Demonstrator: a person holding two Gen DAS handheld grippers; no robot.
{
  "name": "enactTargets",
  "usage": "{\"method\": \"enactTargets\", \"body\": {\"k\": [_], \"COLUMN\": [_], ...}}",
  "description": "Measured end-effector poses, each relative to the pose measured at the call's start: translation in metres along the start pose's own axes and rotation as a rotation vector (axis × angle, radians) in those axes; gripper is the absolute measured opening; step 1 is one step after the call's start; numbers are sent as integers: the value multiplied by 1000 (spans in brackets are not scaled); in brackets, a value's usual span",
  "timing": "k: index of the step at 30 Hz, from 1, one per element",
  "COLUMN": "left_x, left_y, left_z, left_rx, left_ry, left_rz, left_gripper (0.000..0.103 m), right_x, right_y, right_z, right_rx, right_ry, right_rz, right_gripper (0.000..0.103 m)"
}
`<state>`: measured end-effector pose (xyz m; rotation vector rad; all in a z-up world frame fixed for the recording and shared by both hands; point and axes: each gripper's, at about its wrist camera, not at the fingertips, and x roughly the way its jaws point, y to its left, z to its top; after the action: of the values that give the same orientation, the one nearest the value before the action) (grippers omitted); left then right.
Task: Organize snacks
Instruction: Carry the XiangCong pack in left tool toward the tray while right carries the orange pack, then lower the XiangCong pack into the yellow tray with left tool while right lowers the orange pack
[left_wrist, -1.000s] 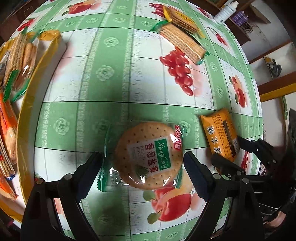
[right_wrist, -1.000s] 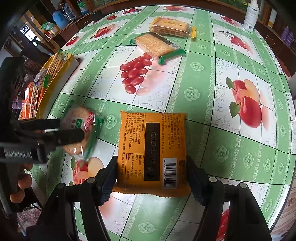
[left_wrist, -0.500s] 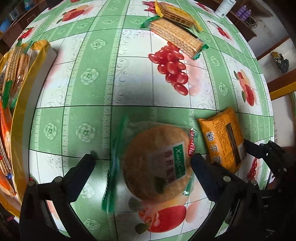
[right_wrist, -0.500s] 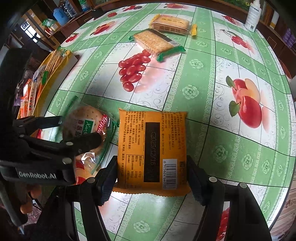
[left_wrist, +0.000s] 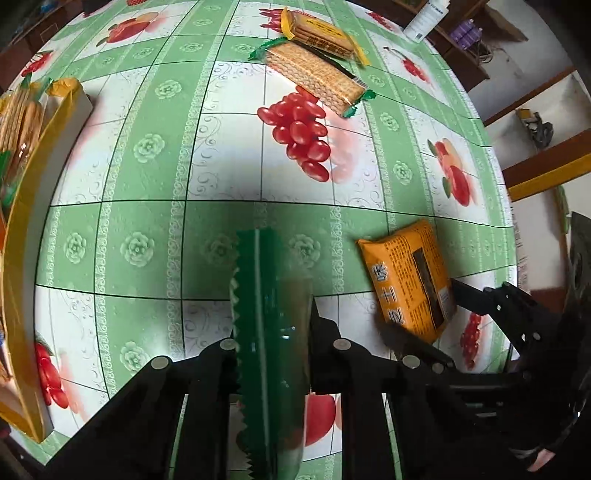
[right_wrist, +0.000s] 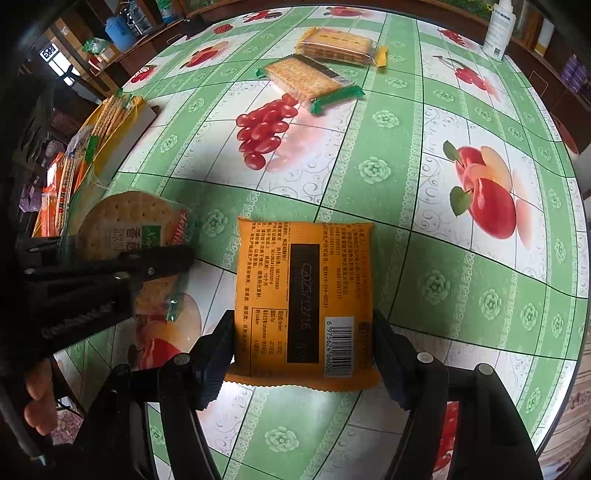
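Ok, L gripper just clamped shut on round cracker pack, edge-on; R gripper pinching orange snack pack. Pick step done imo. Next: carry both to yellow box.

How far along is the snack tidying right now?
Several packs already sit in the yellow box. In hand: the left gripper is shut on the round cracker pack, the right gripper on the orange packet. Left: two cracker sleeves on the table.

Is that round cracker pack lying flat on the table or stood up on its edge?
On edge. The left gripper pinches the cracker pack edge-on in its own view; the right view shows its round face upright.
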<state>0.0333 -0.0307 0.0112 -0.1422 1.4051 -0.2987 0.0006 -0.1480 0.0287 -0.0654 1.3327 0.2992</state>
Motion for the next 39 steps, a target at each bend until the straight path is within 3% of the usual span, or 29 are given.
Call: {"method": "enactTargets", "body": {"k": [2, 6, 11, 16, 22, 27, 33, 39], "left_x": [-3, -8, -21, -51, -93, -128, -148, -145], "left_y": [8, 17, 20, 52, 95, 155, 222, 253], "left_z": [-5, -20, -31, -55, -59, -55, -53, -53], "left_rx": [-34, -39, -11, -24, -77, -180, -290, -334], "left_ry": [7, 0, -26, -55, -159, -241, -285, -287], "left_rz": [-48, -64, -35, -28, 27, 91, 181, 258], "left_gripper": [14, 14, 14, 14, 14, 14, 14, 15], "right_x": [0, -4, -15, -22, -30, -34, -31, -5], "right_y": [0, 0, 10, 31, 79, 128, 189, 233], "right_z": [-1, -5, -9, -7, 14, 43, 82, 116], "right_rx": [3, 12, -13, -56, -129, -186, -232, -241], "right_ry": [-9, -35, -56, -51, -74, -108, -147, -148], "right_rz": [-7, 6, 19, 29, 63, 109, 179, 208], "right_gripper": [71, 71, 71, 71, 71, 70, 70, 70]}}
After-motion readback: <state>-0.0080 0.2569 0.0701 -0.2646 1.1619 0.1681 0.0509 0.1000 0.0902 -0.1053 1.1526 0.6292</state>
